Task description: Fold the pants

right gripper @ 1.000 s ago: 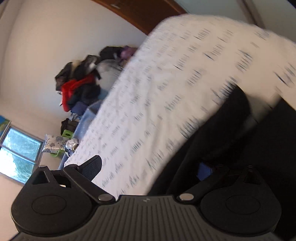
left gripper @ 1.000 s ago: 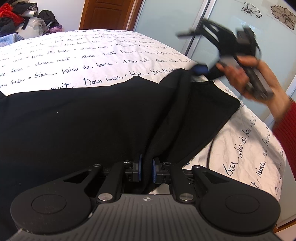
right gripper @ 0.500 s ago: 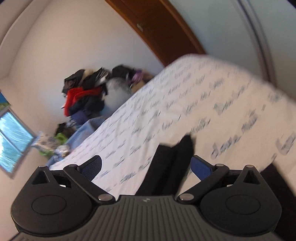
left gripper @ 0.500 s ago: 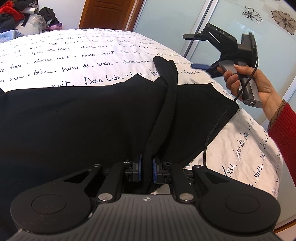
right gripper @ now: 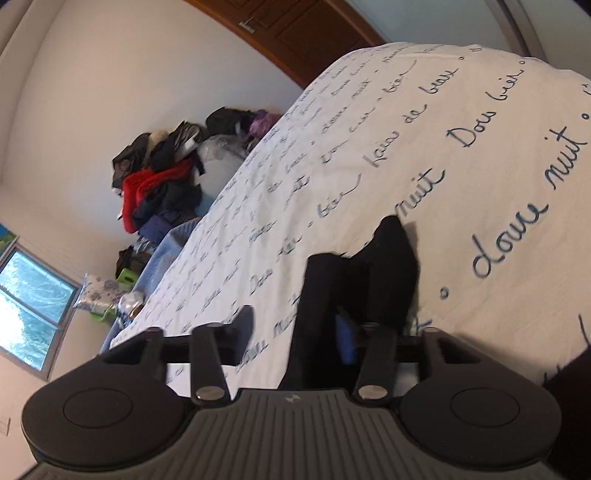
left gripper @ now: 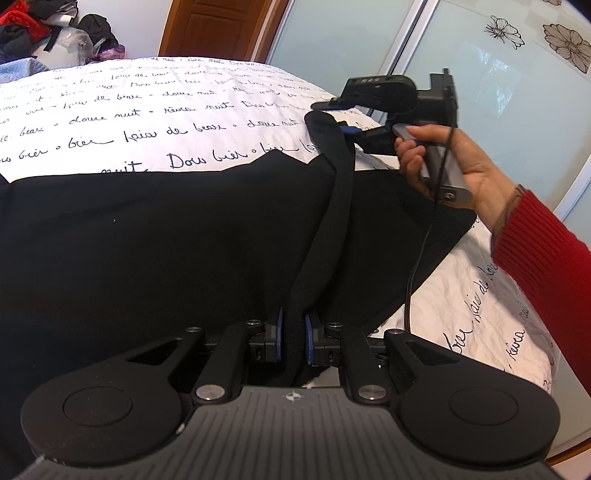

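Black pants [left gripper: 147, 240] lie spread on the bed. A narrow ridge of their fabric [left gripper: 332, 206] rises from my left gripper [left gripper: 291, 332], which is shut on its near end, up to a loose tip by the right gripper. My right gripper [left gripper: 332, 118], held by a hand with a red sleeve [left gripper: 535, 251], straddles that tip. Its jaws are closing. In the right wrist view the black fabric [right gripper: 388, 266] stands between the right gripper's [right gripper: 295, 325] fingers, with a gap showing beside the left finger [right gripper: 245, 319].
The bed has a white cover with blue handwriting [left gripper: 147, 103]. A pile of clothes [right gripper: 159, 184] sits beyond its far end. Frosted sliding doors with flower prints [left gripper: 480, 92] run along the right, a wooden door [left gripper: 214, 29] behind. A black cable [left gripper: 417, 266] hangs from the right gripper.
My right gripper has come down and in around the raised tip of the fabric, and its jaws have narrowed. The left gripper keeps its grip and has not moved.
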`<state>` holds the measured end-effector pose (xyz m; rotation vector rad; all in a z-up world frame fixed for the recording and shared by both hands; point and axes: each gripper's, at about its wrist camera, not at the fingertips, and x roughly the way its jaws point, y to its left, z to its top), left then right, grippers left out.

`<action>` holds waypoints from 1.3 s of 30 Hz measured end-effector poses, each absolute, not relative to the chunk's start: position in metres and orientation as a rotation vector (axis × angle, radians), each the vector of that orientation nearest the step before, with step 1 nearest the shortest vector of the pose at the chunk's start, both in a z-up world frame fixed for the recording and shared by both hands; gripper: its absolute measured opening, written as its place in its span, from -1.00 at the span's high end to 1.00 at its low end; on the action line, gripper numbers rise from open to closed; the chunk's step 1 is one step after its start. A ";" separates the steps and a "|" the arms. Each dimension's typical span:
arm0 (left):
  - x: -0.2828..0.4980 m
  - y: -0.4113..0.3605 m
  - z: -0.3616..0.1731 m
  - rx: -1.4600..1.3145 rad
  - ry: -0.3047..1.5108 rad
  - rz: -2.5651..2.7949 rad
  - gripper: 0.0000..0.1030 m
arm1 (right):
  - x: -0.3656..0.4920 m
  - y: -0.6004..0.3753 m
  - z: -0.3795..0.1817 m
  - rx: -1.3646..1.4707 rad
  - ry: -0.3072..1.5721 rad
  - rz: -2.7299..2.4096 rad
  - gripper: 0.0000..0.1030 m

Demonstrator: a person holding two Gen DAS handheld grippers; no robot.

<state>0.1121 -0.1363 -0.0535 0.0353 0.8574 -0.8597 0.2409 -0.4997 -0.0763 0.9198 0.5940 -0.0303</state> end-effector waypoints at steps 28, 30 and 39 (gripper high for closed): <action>0.097 -0.136 -0.028 -0.008 0.721 -0.777 0.75 | 0.147 -0.411 0.061 -0.052 0.223 -0.307 0.90; 0.098 -0.138 -0.031 0.014 0.750 -0.798 0.74 | 0.132 -0.407 0.060 -0.083 0.216 -0.351 0.90; 0.096 -0.148 -0.042 0.057 0.790 -0.803 0.74 | 0.109 -0.457 -0.012 -0.022 0.555 -0.501 0.90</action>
